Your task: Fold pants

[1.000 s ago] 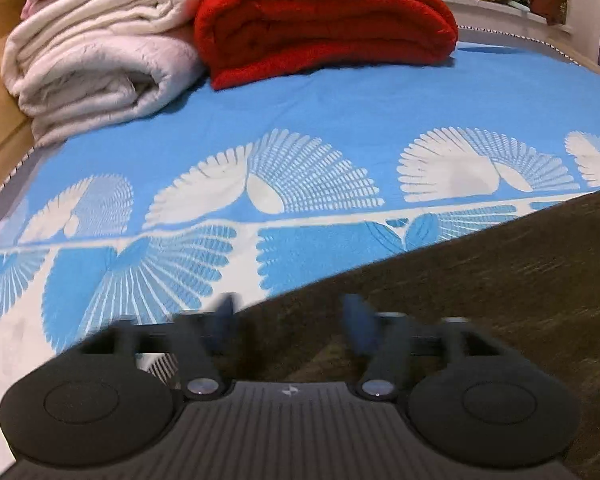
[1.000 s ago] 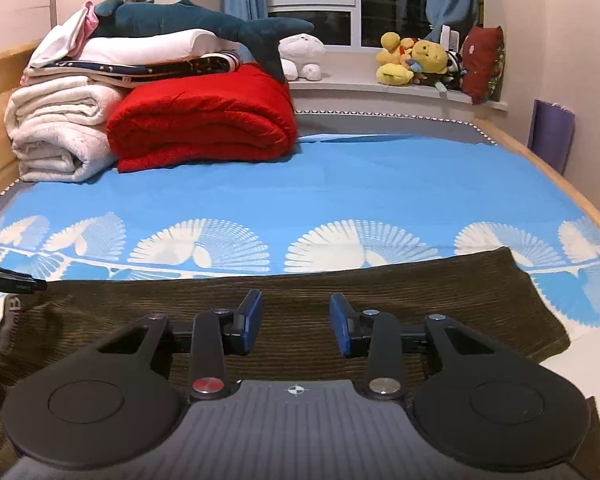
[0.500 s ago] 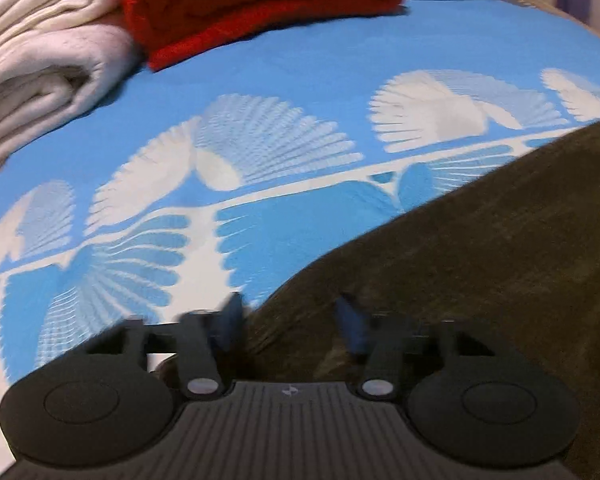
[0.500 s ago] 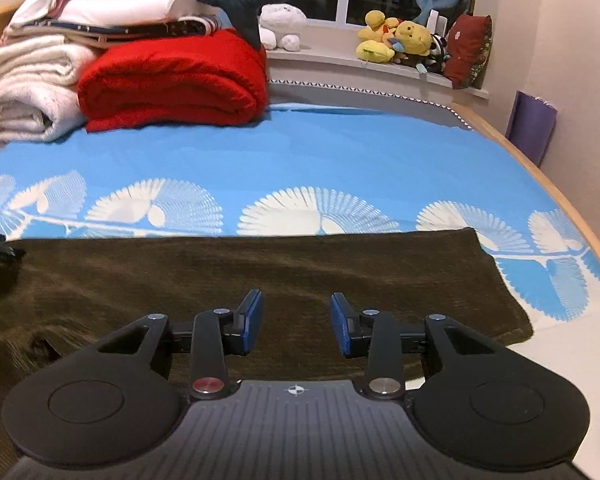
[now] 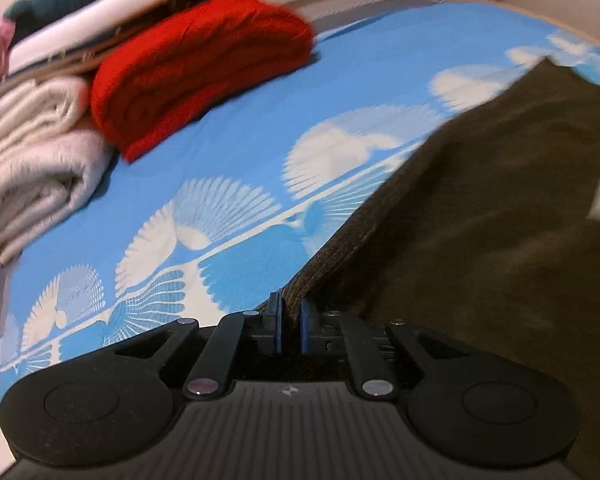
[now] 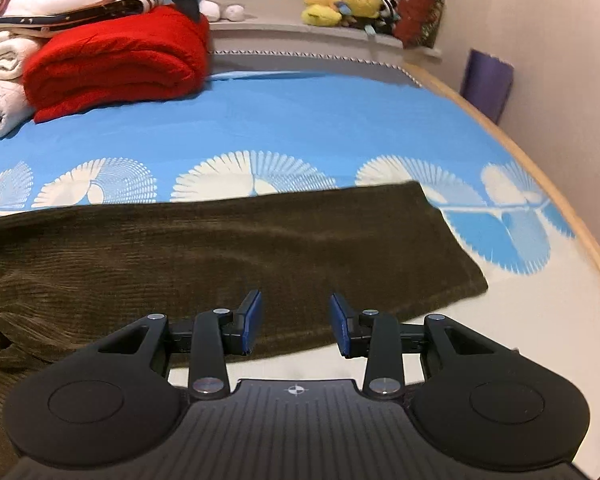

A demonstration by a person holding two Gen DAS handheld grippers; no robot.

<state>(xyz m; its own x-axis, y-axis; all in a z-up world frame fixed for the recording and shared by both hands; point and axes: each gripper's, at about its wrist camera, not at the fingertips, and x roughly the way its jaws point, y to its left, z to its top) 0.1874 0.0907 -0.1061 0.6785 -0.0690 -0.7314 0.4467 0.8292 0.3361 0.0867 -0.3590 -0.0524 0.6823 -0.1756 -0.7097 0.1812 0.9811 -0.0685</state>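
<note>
Pants (image 6: 228, 248): one; left claw (image 5: 289, 322) pinching edge; right claw (image 6: 294, 324) spread

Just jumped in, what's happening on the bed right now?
A person is folding dark olive corduroy pants laid out across the blue fan-patterned bedsheet. The left tool has its jaws pinched on the pants' edge. The right tool is open and holds nothing, hovering over the pants' near edge. A folded red blanket sits at the head of the bed.
</note>
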